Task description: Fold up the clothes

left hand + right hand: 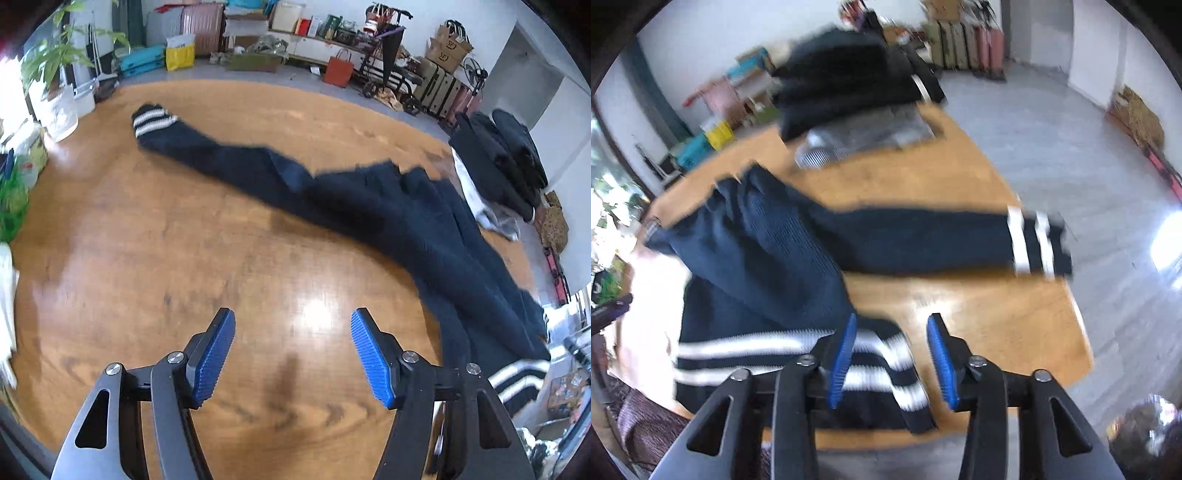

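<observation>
Sweater (pixel 388 206) spread on table (pixel 155 229), navy with white stripes, one sleeve (pixel 207 155) stretched far-left, another sleeve (pixel 923 236) out toward right edge. Lies ahead and right of left tongs (pixel 293 354): wide open, empty, over bare wood. Right tongs (pixel 892 362) nearer, partly open over striped hem (pixel 768 354), gripping nothing visible. Folded dark pile (pixel 846 77) beyond. Motion-blurred; near hem edge hidden behind tongs.

Bright daylight enters from the left, glaring white off the glossy counter (pixel 317 314), while motion blur smears both views and fisheye bending darkens the edges.
</observation>
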`<state>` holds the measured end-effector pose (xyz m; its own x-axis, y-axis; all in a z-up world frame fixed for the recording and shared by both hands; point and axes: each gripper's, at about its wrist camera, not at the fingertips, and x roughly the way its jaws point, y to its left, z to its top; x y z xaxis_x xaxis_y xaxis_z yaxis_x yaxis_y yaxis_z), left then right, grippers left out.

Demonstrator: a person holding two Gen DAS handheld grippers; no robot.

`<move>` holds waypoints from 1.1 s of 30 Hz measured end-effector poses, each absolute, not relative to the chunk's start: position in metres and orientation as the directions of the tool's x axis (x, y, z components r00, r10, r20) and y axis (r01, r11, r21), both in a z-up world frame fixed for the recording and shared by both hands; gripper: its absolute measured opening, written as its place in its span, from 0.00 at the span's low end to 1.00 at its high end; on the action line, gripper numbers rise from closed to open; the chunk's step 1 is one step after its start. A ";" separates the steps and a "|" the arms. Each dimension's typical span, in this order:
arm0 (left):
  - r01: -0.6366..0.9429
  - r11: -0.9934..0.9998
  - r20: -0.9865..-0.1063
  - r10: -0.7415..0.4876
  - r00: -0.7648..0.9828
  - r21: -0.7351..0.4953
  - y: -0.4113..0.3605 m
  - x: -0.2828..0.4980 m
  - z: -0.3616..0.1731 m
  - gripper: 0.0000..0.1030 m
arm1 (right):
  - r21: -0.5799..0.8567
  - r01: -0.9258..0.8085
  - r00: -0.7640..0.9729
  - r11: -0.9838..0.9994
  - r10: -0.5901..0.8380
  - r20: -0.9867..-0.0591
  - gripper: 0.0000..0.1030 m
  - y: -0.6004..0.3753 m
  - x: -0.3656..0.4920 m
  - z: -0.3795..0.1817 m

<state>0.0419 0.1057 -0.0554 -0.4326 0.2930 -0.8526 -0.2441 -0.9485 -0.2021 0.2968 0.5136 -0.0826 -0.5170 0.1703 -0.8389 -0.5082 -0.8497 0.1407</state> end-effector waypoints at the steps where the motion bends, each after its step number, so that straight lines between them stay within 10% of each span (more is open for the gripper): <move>1: -0.235 -0.949 -0.848 0.297 -0.440 -0.211 0.108 0.031 -0.054 0.65 | 0.139 -0.498 -0.542 -0.856 0.181 -0.821 0.52 0.514 0.287 -0.073; 11: -0.132 -0.932 -0.846 0.361 -0.393 -0.337 0.135 -0.071 -0.078 0.65 | 0.172 -0.202 -0.578 -0.964 -0.025 -0.816 0.62 0.459 0.080 -0.107; 18: -0.249 -0.946 -0.867 0.294 -0.401 -0.206 0.164 -0.076 -0.096 0.55 | 0.025 -0.234 -0.471 -0.972 0.091 -0.877 0.65 0.426 -0.008 -0.161; 22: -0.266 -0.947 -0.857 0.285 -0.429 -0.182 0.162 -0.073 -0.093 0.16 | 0.026 -0.259 -0.498 -0.966 0.110 -0.860 0.14 0.423 -0.010 -0.157; 33: -0.105 -0.986 -0.784 0.166 -0.598 -0.128 0.077 -0.084 -0.029 0.12 | 0.057 -0.238 -0.622 -0.970 0.107 -0.775 0.10 0.401 -0.040 -0.114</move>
<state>-0.0838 0.0767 -0.0290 -0.5980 0.1660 -0.7841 -0.1053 -0.9861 -0.1284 -0.0398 0.4006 -0.1141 -0.6222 0.1071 -0.7755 -0.2378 -0.9697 0.0569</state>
